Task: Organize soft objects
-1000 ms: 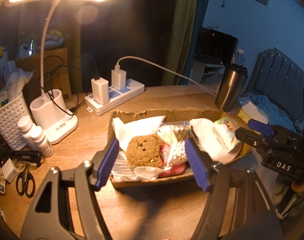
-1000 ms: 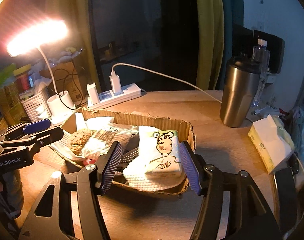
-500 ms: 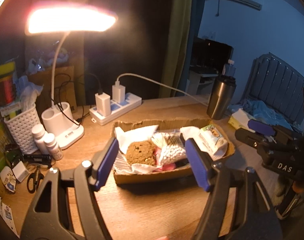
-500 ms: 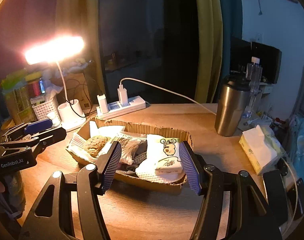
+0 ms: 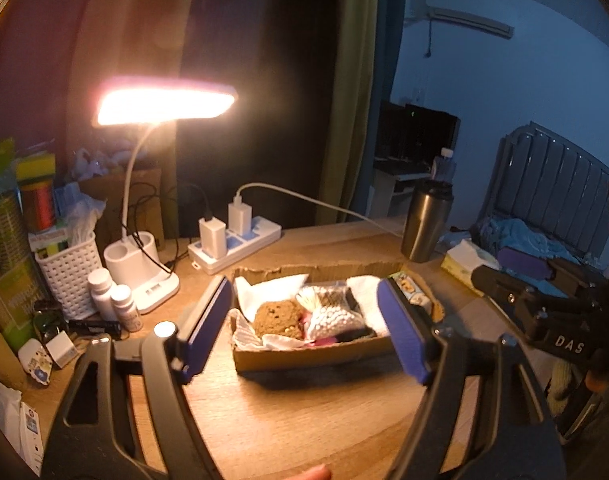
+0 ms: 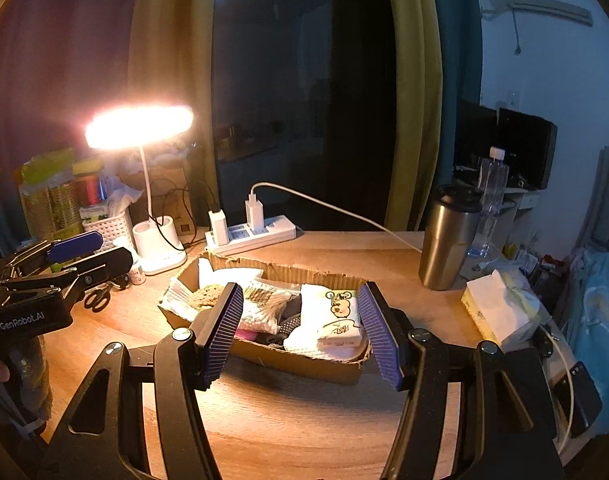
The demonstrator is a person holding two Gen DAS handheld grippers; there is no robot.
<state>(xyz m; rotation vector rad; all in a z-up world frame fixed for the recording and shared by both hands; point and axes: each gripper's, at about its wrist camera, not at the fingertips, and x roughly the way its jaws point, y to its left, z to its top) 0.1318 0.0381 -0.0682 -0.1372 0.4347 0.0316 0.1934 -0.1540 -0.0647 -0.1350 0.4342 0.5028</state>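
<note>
Both grippers hang empty over the desk: left gripper [image 5: 306, 328] jaws opening, right gripper [image 6: 300, 330] jaws spread. The cardboard tray [image 6: 304, 366] of soft objects lies at twelve o'clock. Bodies read "DAS" and "GenRobot.AI".

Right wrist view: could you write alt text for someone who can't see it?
An open right gripper hovers over a cardboard box of soft items on a wooden desk, holding nothing. A lit desk lamp glows at left.
</note>
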